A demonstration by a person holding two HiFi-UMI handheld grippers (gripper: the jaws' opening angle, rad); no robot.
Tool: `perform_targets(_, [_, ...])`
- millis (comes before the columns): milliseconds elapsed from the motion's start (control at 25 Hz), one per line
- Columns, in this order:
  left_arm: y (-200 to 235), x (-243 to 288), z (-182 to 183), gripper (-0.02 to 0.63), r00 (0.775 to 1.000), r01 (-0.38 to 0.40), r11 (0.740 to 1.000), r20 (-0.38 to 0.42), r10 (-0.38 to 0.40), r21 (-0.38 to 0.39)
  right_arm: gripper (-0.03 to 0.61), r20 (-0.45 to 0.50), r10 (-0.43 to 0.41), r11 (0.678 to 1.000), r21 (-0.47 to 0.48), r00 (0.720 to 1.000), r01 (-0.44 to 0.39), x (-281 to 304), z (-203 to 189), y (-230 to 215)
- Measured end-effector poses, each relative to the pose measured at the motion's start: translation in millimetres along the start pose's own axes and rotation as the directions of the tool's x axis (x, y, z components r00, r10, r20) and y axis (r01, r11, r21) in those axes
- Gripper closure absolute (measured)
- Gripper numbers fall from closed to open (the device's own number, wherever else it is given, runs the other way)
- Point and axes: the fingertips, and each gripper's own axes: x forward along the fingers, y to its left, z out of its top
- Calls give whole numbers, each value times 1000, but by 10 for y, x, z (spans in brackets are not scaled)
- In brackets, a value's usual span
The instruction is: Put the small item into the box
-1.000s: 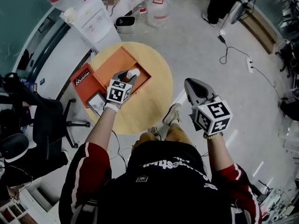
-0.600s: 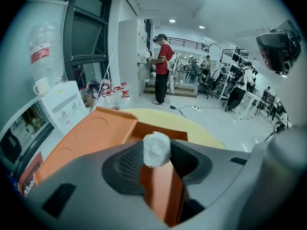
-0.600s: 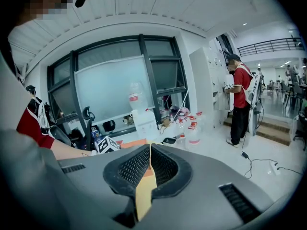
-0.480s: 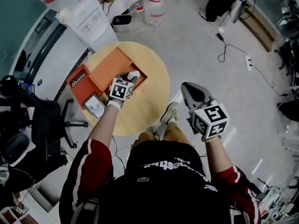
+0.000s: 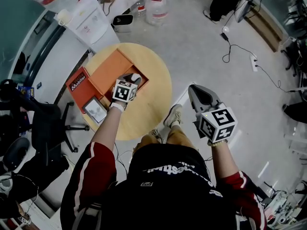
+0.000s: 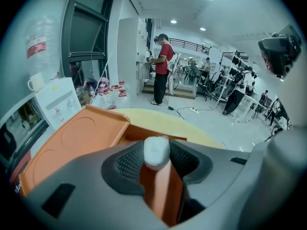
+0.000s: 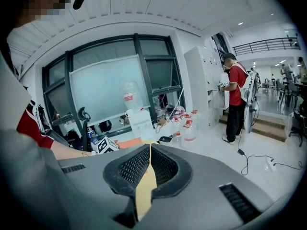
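A round wooden table [image 5: 154, 96] stands on the floor [image 5: 201, 47]. Past its far edge are a water dispenser [image 5: 90, 19] and clear bottles [image 5: 154, 9]. A black office chair [image 5: 47, 122] sits left of it, a power strip [image 5: 254, 63] well right.

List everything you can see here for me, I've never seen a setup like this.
Table: one, round, light wood, before the person.
Box: one, orange, open, on the table.
Small item: one, white, held over the box.
Lid: one, orange-red, lettered, left of the box.
Flat panel: one, dark frame, pale face, table's left edge.
Water dispenser: one, white, beyond the table.
Water bottles: several, clear, on the floor.
Office chair: one, black, left of the table.
Power strip: one, white, floor at right.
Left gripper: grey, shut on the small item.
Right gripper: grey, shut, empty, off the table.
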Motion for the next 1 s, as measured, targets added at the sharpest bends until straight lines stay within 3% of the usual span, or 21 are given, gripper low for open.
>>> perform_targets(440, [-28, -12, 40, 429, 1000, 7, 1000, 14, -7, -4, 545, -2, 3, 1000, -10, 1000, -3, 29, 26, -15])
perform_targets(1000, [20, -242, 146, 430, 996, 0, 998, 87, 5, -55, 545, 5, 11, 999, -44, 1000, -11, -10, 113, 140])
